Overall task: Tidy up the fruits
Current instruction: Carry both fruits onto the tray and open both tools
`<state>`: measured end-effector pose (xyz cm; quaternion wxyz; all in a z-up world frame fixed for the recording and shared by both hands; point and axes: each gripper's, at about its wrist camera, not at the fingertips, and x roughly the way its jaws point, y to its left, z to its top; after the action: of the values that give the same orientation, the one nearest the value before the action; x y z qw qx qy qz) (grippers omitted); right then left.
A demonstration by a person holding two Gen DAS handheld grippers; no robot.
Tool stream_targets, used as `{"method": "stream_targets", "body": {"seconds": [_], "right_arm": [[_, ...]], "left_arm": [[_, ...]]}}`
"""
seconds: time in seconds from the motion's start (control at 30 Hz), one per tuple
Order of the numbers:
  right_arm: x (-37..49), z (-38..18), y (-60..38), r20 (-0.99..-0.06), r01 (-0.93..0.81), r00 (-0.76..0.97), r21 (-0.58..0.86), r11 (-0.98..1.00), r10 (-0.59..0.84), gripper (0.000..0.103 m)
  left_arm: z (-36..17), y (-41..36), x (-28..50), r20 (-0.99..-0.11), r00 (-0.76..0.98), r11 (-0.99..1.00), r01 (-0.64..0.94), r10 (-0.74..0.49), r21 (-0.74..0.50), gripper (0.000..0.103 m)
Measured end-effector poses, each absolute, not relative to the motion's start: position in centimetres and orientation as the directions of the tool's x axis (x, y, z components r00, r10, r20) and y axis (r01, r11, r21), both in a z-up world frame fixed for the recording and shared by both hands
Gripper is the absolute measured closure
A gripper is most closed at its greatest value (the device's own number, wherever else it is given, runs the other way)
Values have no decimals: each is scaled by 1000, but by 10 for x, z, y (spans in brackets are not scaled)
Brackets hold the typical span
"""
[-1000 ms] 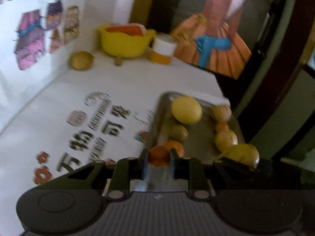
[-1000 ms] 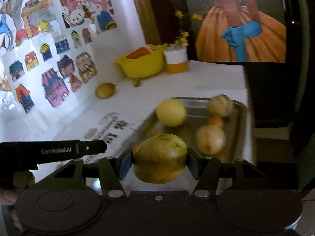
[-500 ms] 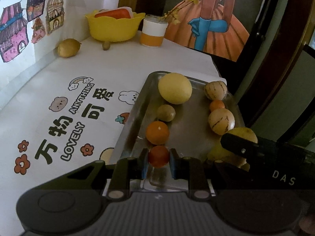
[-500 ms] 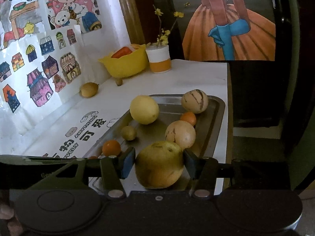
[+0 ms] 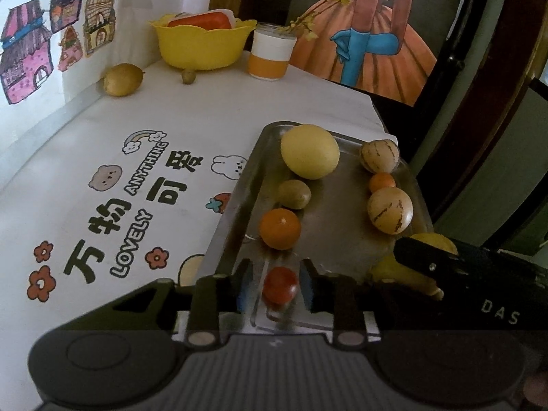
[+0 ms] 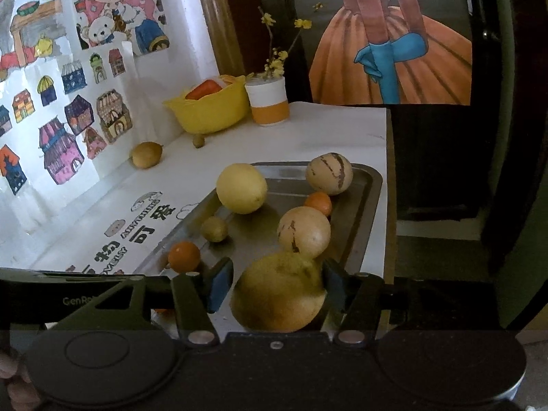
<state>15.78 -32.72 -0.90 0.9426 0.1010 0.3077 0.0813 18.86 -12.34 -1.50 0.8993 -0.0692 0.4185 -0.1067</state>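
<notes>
Left gripper [image 5: 274, 289]: jaws apart, small red-orange round fruit [image 5: 279, 286] loose between them at near end of metal tray [image 5: 346, 212]; may roll into orange fruit [image 5: 280, 228]. Right gripper [image 6: 275, 291]: jaws look parted around large yellow-green fruit [image 6: 278, 293]; contact unclear; could nudge striped tan fruit [image 6: 303, 233] touching behind.

Yellows, oranges and stripes on a grey steel tray

On the dull grey tray [image 6: 371, 185] lie a pale yellow citrus [image 6: 241, 187], two cream melons with brown stripes [image 6: 328, 173] [image 6: 303, 232], two orange mandarins [image 5: 279, 228] [image 6: 318, 203] and an olive-green small fruit [image 5: 294, 194]; beyond the tray stand a bright yellow bowl [image 5: 202, 46] and a white-and-orange cup [image 5: 272, 54], on a white bench [image 5: 212, 109] printed with black lettering and red-orange flowers.
</notes>
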Motion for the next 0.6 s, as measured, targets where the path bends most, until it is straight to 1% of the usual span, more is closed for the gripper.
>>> {"method": "stream_targets", "body": {"seconds": [0.07, 0.1, 0.13, 0.2, 0.27, 0.33, 0.4, 0.57, 0.6], "right_arm": [[153, -6, -325, -551, -97, 807, 228, 969, 211, 31], [150, -4, -324, -546, -100, 812, 219, 971, 206, 29], [146, -2, -322, -540, -102, 817, 210, 972, 202, 28], [139, 4, -321, -526, -107, 827, 202, 974, 200, 21], [131, 9, -319, -515, -110, 834, 192, 975, 195, 19], [122, 13, -315, -510, -110, 840, 176, 978, 186, 17], [111, 18, -313, -502, -109, 846, 165, 980, 178, 11], [84, 24, -309, -502, -90, 850, 158, 983, 158, 4], [78, 24, -308, -507, -85, 848, 157, 984, 154, 1]], "left_arm": [[-12, -121, 185, -734, 631, 967, 132, -252, -218, 63], [-10, -119, 183, -729, 636, 967, 131, -252, -220, 56], [-6, -117, 180, -722, 645, 967, 128, -250, -221, 47], [1, -113, 174, -706, 665, 968, 124, -243, -217, 38], [7, -108, 167, -693, 681, 970, 123, -238, -212, 36], [12, -103, 160, -685, 690, 970, 119, -235, -213, 25], [17, -97, 152, -675, 702, 972, 114, -227, -208, 20], [24, -80, 129, -666, 714, 975, 116, -216, -191, 9], [25, -76, 124, -666, 716, 976, 112, -210, -187, 4]]}}
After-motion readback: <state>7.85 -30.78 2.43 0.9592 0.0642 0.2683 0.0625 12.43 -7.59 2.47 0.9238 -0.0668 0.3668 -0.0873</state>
